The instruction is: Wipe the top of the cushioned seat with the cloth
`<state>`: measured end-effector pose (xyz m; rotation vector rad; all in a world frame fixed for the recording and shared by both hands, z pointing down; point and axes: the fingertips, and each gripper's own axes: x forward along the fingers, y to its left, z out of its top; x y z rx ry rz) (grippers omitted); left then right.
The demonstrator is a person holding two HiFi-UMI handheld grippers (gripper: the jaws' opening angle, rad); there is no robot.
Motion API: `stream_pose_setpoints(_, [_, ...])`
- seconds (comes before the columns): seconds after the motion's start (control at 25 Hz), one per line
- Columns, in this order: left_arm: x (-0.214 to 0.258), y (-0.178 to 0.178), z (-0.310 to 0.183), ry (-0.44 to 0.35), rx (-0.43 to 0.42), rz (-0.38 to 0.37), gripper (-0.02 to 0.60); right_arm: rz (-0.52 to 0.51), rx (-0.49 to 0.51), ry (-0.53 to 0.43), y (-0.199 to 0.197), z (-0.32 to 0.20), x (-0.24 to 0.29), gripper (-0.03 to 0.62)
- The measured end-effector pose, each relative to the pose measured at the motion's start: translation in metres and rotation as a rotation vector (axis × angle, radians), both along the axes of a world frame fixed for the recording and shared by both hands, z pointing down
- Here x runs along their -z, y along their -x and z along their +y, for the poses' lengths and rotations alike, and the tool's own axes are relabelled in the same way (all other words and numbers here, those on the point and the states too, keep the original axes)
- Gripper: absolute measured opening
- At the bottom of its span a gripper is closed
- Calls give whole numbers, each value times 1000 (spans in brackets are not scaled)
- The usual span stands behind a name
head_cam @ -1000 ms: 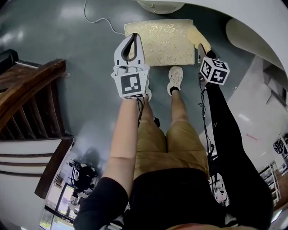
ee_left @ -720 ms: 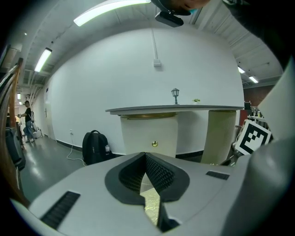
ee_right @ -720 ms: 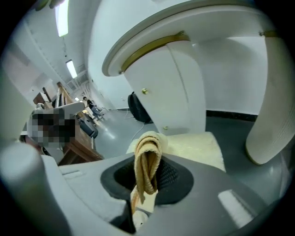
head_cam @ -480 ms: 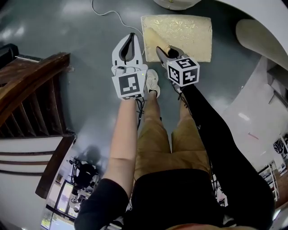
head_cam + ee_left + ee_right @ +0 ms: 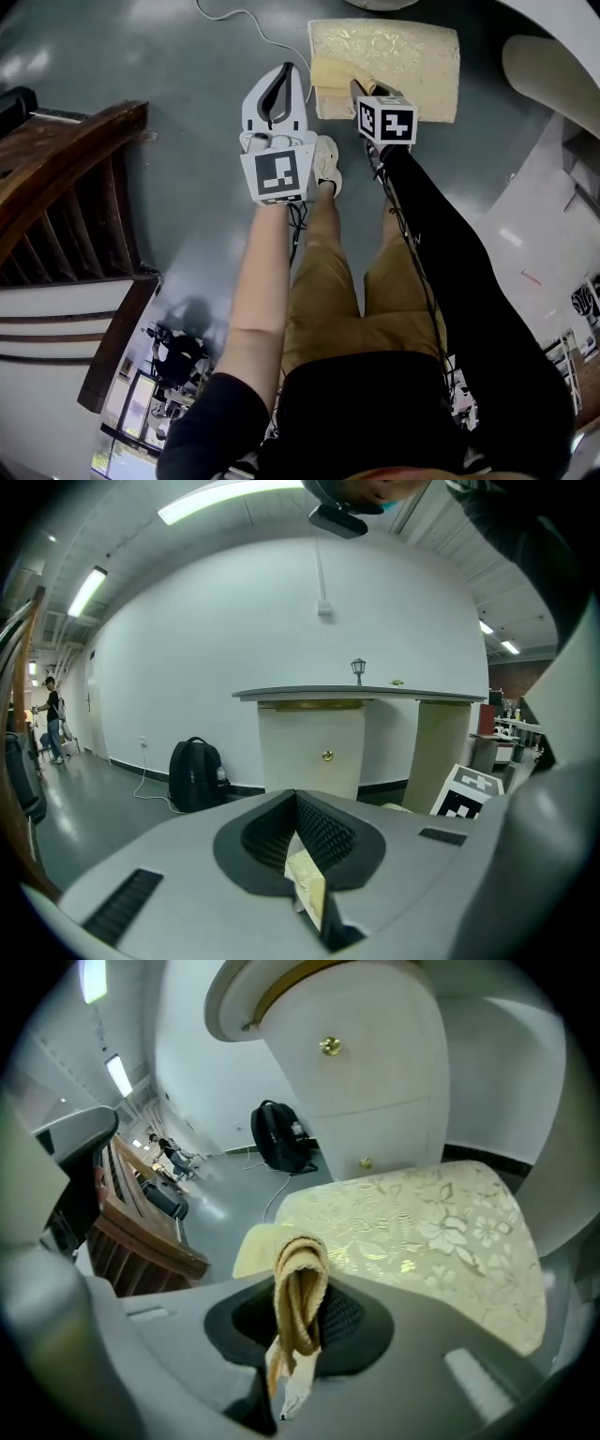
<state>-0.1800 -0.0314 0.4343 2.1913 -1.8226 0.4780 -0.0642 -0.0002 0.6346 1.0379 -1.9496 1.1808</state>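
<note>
Grey floor (image 5: 141, 84) is surrounding the cushioned seat (image 5: 408, 52). The right gripper (image 5: 298, 1321) is pinching the cloth (image 5: 300, 1274); the left gripper (image 5: 298, 808) is pressing its jaws together.

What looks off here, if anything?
The left gripper is shut on a small pale-yellow scrap, held beside the cushioned seat, not over it. Can't tell what the scrap is. The cloth itself is pinched in the right gripper.

Person: black top (image 5: 366, 412), long black right sleeve (image 5: 469, 300), tan shorts (image 5: 347, 300), white sneaker (image 5: 326, 161). Left tongs (image 5: 279, 70), right tongs (image 5: 359, 89): grey-white shells, black ribbed pads, black-and-white marker cubes, black cable (image 5: 296, 223).
</note>
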Motion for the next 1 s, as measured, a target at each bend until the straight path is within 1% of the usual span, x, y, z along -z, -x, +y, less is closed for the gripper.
stream_pose_setpoints(0.24, [4, -30, -12, -1, -42, 1, 8, 126, -85, -13, -94, -22, -5, 58])
stream_pose_setpoints(0.36, [6, -53, -20, -3, -64, 7, 8, 183, -134, -12, -149, -33, -9, 58])
stream_pose_setpoints(0.48, [5, -79, -25, -1, -93, 11, 8, 220, -175, -9, -197, -40, -11, 57])
stream_pose_setpoints(0.72, [6, -121, -34, 0, -113, 6, 8, 272, -207, -18, -273, -49, -14, 58])
stream_pose_setpoints(0.88, [6, -140, -37, 1, -115, -3, 8, 319, -226, -13, -317, -49, -18, 57])
stream_pose_setpoints(1.0, [4, -150, -36, 4, -112, -2, 8, 342, -237, -17, -342, -45, -17, 58])
